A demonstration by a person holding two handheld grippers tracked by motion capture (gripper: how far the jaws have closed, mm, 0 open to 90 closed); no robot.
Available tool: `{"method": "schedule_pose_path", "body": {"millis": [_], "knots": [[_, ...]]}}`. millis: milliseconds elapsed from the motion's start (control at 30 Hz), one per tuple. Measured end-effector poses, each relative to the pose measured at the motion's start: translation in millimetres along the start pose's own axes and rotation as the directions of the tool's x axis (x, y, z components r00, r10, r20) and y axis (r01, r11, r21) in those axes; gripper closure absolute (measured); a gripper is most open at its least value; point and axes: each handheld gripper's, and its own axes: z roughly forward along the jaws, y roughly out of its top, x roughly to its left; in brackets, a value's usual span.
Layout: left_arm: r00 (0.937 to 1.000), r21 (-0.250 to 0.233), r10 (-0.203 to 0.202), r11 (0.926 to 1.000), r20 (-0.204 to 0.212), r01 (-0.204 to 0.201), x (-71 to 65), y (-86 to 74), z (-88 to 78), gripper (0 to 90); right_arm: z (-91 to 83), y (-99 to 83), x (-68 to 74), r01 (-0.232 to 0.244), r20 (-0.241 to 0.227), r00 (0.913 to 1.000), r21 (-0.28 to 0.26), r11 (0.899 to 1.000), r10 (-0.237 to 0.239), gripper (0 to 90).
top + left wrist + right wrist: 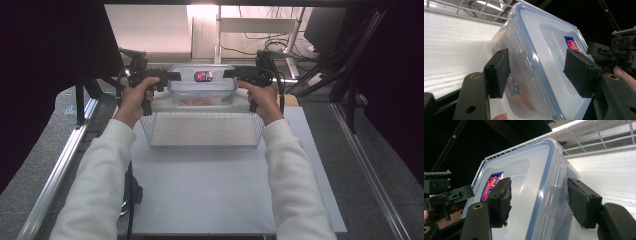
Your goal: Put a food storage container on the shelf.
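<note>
White board [210,185] covers the table between grey side strips, with dark curtains on either side and cables behind. At left, the left gripper [173,76] meets the left end of a clear plastic food container [202,86], whose blue-sealed lid carries a red-and-blue sticker [203,76]; in the left gripper view its pads [499,72] straddle the lid edge, one below and one above, and contact cannot be told. At centre, the container is above the far edge of a white wire basket [202,129] lying on the board. At right, the right gripper [229,74] straddles the opposite end likewise, gaps showing beside its pads [501,200].
</note>
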Motion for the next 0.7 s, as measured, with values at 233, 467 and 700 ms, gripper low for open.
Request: {"method": "schedule_pose_path", "body": {"millis": [233, 467, 700], "knots": [[0.9963, -0.023, 0.055, 0.9981, -0.067, -0.057, -7.9, -5.6, 4.6, 22.0, 2.0, -4.9, 6.9, 0.081, 0.039, 0.9961, -0.046, 0.996, -0.079, 22.1], [0.9844, -0.076, 0.137, 0.9863, -0.110, -0.146, -21.0, -17.2, -9.7, 13.7, -10.4, -17.1, 30.1, 0.217, 0.121, 0.9714, -0.103, 0.971, -0.204, 7.3], [0.9593, -0.092, 0.237, 0.9631, -0.153, -0.253, -37.1, -41.9, -32.4, 13.5, -35.5, -41.0, 38.3, 0.369, 0.155, 0.9225, -0.085, 0.926, -0.354, 7.0]]}}
